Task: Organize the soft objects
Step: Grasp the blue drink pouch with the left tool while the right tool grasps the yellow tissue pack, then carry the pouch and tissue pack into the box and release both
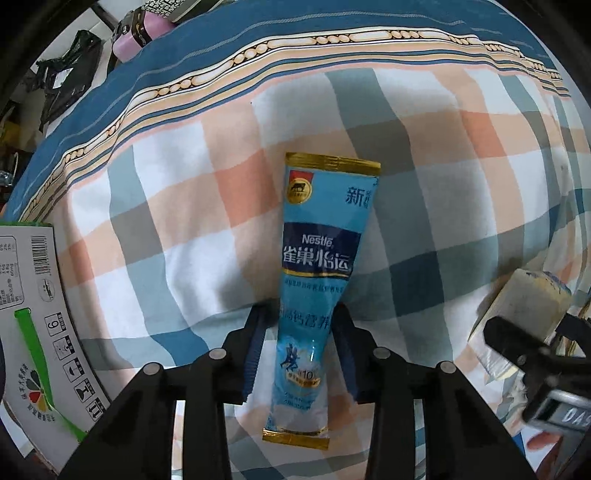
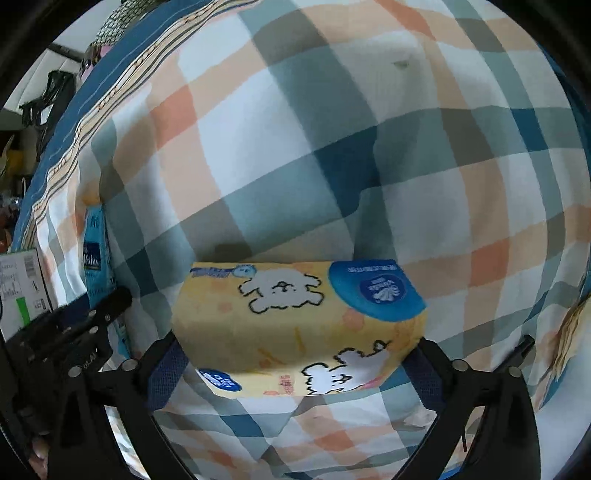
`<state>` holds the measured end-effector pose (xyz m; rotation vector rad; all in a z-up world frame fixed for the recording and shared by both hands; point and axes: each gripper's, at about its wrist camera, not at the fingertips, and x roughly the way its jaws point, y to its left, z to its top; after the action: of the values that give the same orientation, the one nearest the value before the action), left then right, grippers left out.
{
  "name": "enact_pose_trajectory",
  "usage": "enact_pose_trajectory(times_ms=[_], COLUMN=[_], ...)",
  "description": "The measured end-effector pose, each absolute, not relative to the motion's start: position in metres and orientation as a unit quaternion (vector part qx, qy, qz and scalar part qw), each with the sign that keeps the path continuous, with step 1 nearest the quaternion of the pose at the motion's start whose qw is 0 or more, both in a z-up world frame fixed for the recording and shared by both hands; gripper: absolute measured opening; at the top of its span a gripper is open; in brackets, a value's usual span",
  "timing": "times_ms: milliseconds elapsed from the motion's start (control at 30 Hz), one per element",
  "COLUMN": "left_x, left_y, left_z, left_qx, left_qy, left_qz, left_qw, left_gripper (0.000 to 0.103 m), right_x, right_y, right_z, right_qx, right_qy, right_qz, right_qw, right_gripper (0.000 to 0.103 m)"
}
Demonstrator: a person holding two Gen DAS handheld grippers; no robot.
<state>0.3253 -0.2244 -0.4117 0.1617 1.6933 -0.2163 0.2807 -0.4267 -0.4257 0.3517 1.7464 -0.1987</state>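
Note:
My left gripper is shut on a blue Nestle sachet with gold ends, which points away from me over the checked bed cover. My right gripper is shut on a yellow tissue pack printed with white dogs and a blue badge, held crosswise between the fingers. The tissue pack and right gripper also show at the right edge of the left wrist view. The sachet and left gripper show at the left of the right wrist view.
A white cardboard box with a green strip stands at the left, also seen in the right wrist view. A blue striped sheet borders the far side. A pink case and black bag lie beyond the bed.

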Motion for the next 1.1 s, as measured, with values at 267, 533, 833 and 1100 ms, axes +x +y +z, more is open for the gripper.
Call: enact_pose_trajectory(times_ms=[267, 533, 833, 1100], left_x=[0.318, 0.308, 0.293, 0.272], left_y=[-0.231, -0.22, -0.203, -0.17], left_z=[-0.398, -0.382, -0.34, -0.279], left_qx=[0.075, 0.065, 0.039, 0.002], left_qy=[0.735, 0.729, 0.71, 0.68], left_qz=[-0.086, -0.083, -0.097, -0.115], left_qw=[0.669, 0.677, 0.697, 0.724], left_gripper=[0.018, 0.012, 0.012, 0.012], right_x=[0.268, 0.255, 0.233, 0.22], right_y=[-0.431, -0.426, -0.408, -0.375], right_z=[-0.431, -0.419, -0.385, -0.331], right_qx=[0.178, 0.151, 0.151, 0.138], right_qy=[0.75, 0.741, 0.727, 0.704], right_qz=[-0.108, -0.104, -0.079, -0.043], right_qw=[0.628, 0.646, 0.666, 0.695], right_gripper=[0.098, 0.096, 0.096, 0.095])
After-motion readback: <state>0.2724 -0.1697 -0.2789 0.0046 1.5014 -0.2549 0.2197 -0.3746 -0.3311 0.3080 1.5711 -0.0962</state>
